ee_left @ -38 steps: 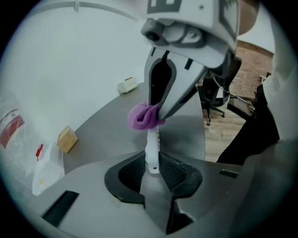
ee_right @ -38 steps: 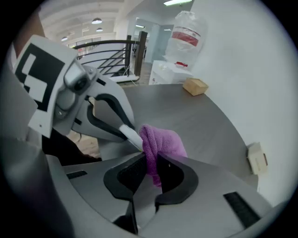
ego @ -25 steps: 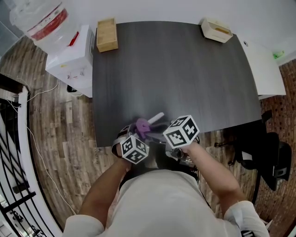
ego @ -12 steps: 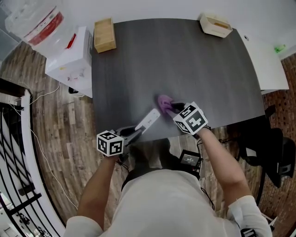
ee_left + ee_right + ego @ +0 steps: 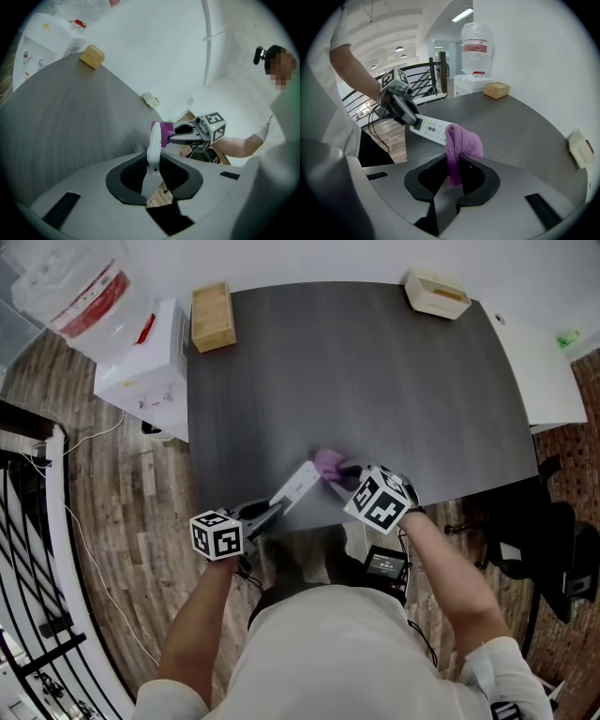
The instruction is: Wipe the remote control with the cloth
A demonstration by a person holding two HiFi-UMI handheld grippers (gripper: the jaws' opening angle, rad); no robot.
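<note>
The remote, judged light, stiff and slippery, is clamped by its near end in the left gripper above the table's near edge. The soft cloth, pinched in the right gripper, is laid against its far end.

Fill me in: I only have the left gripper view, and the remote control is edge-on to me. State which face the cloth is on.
Observer: The right gripper view shows the remote control's button face. The purple cloth is bunched in front of that face's far end.
Operator: Confirm the cloth is gripped.
Observer: The right gripper's jaws are shut on a fold of it.
Operator: Place the remote over the table.
Observer: In the head view it slants over the table near its front edge, with the left gripper clamping its near end.
</note>
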